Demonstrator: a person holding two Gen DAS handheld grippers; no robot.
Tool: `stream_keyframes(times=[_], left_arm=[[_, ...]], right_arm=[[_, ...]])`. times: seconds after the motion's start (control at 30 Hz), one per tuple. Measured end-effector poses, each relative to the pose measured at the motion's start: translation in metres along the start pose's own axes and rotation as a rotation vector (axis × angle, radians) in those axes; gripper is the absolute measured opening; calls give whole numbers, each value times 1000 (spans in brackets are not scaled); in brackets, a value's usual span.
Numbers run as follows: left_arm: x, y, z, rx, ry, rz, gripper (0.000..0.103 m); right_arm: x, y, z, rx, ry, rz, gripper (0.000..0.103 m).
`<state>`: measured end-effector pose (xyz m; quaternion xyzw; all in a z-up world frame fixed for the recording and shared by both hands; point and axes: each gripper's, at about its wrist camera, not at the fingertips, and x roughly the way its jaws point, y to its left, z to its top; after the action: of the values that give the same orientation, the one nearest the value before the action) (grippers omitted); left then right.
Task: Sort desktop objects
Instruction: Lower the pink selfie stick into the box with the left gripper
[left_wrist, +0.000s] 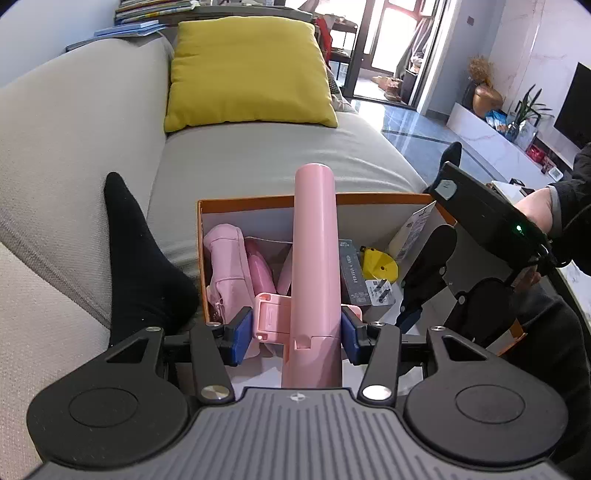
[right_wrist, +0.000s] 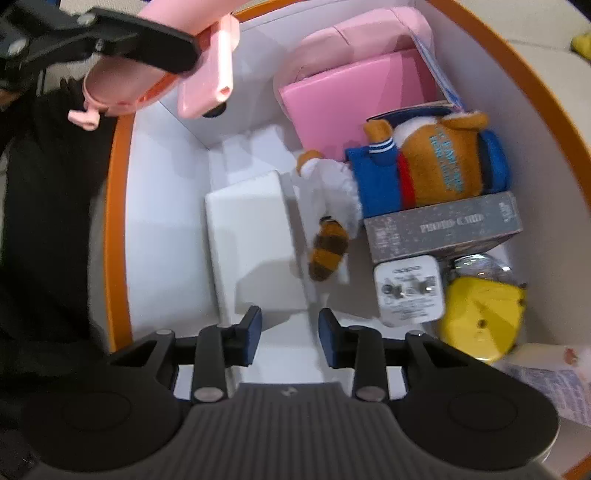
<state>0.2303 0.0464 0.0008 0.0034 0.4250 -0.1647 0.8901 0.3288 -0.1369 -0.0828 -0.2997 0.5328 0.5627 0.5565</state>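
Observation:
My left gripper (left_wrist: 291, 334) is shut on a pink selfie stick (left_wrist: 314, 258) with a phone clamp, held over the orange-rimmed box (left_wrist: 258, 201). The stick also shows in the right wrist view (right_wrist: 207, 74), at the box's top left. My right gripper (right_wrist: 290, 334) is open and empty inside the box (right_wrist: 118, 229), just above a white box (right_wrist: 251, 243). In the left wrist view it (left_wrist: 436, 295) hangs over the box's right side. The box holds a plush toy (right_wrist: 424, 170), a grey photo-card box (right_wrist: 443, 227), a white charger (right_wrist: 408, 290), a yellow item (right_wrist: 480, 317) and a pink pouch (right_wrist: 354, 92).
The box sits on a grey sofa (left_wrist: 258, 155) with a yellow cushion (left_wrist: 247, 70). A leg in a black sock (left_wrist: 140, 266) lies left of the box. A TV stand (left_wrist: 498, 144) and glass door are at the far right.

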Motion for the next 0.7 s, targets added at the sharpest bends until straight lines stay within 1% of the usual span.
stream_keyframes(times=[0.1,0.17,0.23,0.3,0.37,0.43,0.5,0.57,0.6,0.63,0.7], left_arm=[[3,-5,2,31,4,-8,56],[5,-11,3,67,7,-19,56],[5,-16,4,95,10,-30,56],[4,-22,3,126,13,-29,56],[3,-27,2,166,12,-23,56],[3,-34,1,223,14,-11,56],[5,-44,1,289,22,2,56],[9,-54,3,362,33,9,56],[12,-59,4,402,36,11,56],[14,-64,5,443,37,13,56],[20,-76,6,536,36,15,57]], right_arm=[[1,5,-1,-33,-4,-3,36],[0,6,-3,-24,-7,-10,36],[-5,13,-7,-40,-16,-39,34],[-17,20,-13,-48,-58,-71,35],[-36,25,-20,-26,-114,-89,35],[-57,29,-23,-14,-169,-127,35],[-74,30,-26,-8,-206,-171,35],[-92,35,-29,-7,-236,-219,35],[-99,35,-20,-8,-248,-240,35],[-108,37,-19,-3,-261,-261,36],[-124,33,-27,14,-280,-296,38]])
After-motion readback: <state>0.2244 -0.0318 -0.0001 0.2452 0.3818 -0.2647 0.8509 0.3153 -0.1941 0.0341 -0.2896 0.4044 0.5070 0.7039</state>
